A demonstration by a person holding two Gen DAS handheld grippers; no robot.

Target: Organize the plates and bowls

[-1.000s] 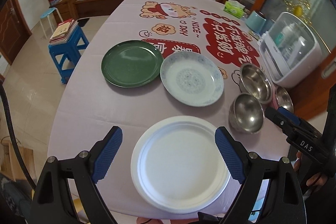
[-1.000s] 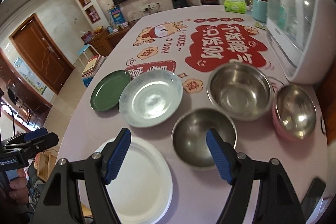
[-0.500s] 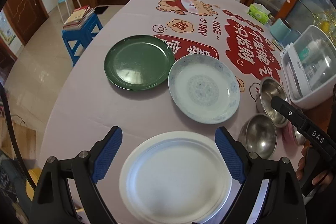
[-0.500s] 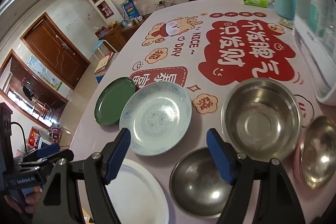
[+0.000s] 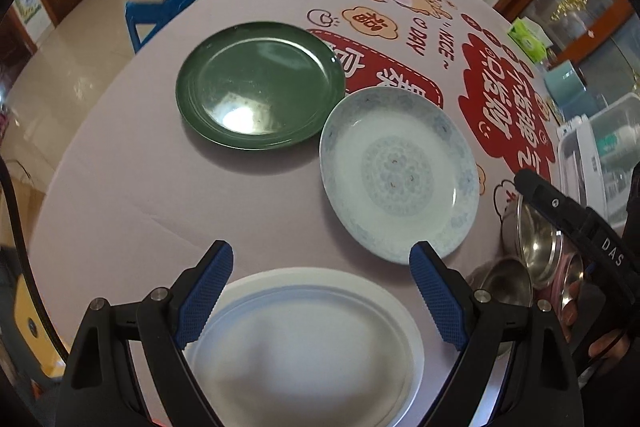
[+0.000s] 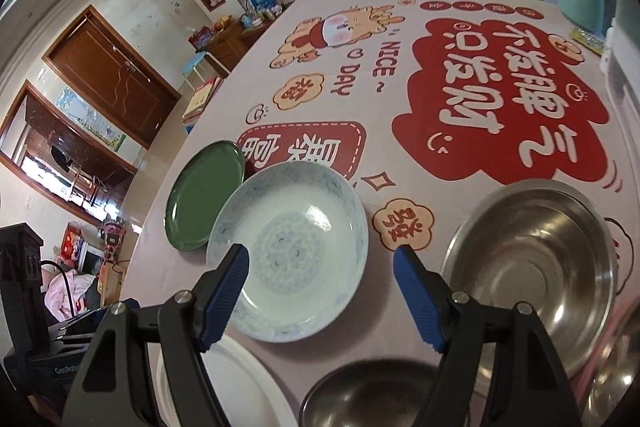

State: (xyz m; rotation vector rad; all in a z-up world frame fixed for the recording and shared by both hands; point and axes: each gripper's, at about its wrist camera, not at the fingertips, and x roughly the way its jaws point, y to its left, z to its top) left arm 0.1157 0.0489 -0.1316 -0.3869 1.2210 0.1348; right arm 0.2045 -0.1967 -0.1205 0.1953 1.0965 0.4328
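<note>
Plates and bowls are all laid out separately on the surface, so looks like the sorting is only at the approach stage, nothing has been stacked yet. Taking the pale blue patterned ceramic plate as the landmark: the dark green round plate is touching its far-left rim, the plain white round plate sits near its front edge with a gap between, and the big shiny steel bowl is off to its right, with a smaller steel bowl in front of that.

The left tongs are held wide apart over the back rim of the white plate, nothing clamped. The right tongs are also apart and empty, hanging over the near right edge of the patterned plate.

Best guess: the white plate gets picked first. For that, one pad would need to be slid under the rim and one over it, since it's lying flat.

Orientation-wise everything is face up, openings to the ceiling. Being round, no real long axis can be called.
</note>
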